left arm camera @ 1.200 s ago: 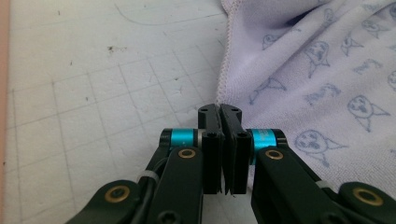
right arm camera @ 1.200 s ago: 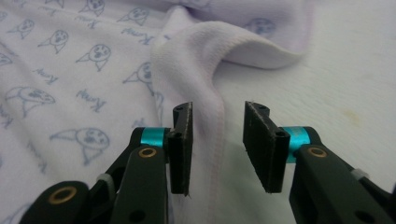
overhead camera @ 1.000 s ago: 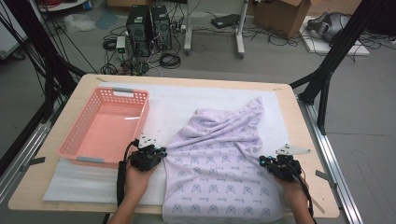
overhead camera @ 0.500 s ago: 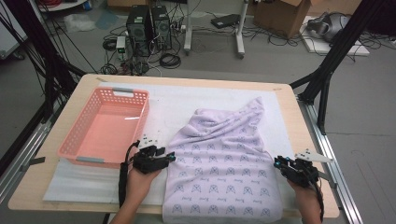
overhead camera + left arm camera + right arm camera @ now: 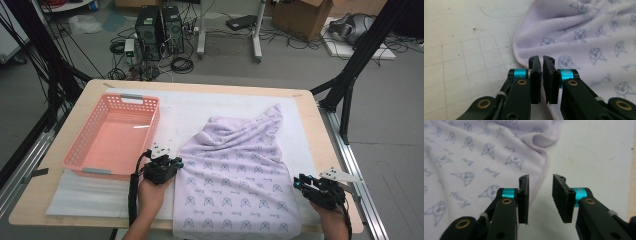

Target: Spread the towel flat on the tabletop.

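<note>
**High view: 2 grippers at the towel's side edges**

High view shows a lilac printed towel [image 5: 235,175] spread on the white mat [image 5: 310,150], hanging over the table's near edge, beside a pink basket [image 5: 112,137]. The left gripper [image 5: 542,62] sits at the towel's left hem; its jaws have just been closing and stand almost together, a thin gap left, the hem running beneath them. The right gripper [image 5: 540,182] has just been opening: jaws apart, the stitched right hem below the gap, unpinched.
</note>
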The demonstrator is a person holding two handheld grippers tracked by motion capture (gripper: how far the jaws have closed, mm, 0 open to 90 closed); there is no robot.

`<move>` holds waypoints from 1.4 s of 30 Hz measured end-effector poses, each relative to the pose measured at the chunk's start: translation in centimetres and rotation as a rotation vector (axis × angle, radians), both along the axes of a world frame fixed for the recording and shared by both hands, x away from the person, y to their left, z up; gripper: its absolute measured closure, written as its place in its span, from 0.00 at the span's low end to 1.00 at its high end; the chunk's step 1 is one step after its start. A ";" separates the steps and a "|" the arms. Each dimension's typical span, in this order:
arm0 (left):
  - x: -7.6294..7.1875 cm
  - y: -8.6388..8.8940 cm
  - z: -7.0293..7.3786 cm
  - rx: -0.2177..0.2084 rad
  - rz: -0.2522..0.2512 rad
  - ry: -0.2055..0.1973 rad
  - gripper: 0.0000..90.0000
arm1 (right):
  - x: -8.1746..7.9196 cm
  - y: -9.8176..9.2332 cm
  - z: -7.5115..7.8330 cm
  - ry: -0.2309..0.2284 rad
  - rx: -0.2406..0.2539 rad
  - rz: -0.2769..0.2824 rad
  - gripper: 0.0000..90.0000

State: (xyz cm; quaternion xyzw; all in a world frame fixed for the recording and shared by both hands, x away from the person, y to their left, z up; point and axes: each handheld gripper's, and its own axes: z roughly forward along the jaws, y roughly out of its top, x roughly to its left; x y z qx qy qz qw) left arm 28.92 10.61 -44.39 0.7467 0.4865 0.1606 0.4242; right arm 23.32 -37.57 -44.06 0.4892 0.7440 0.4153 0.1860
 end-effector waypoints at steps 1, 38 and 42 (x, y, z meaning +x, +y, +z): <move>-0.3 0.1 -0.2 -0.016 -0.010 0.019 0.72 | -0.2 0.1 0.0 0.005 0.003 0.006 0.70; -7.4 1.6 -0.9 -0.117 -0.164 0.032 0.57 | -4.3 0.3 1.0 0.029 0.024 0.042 0.66; -7.4 0.6 -1.0 -0.023 -0.155 0.004 0.87 | -2.5 1.0 -0.1 0.084 -0.014 0.047 0.63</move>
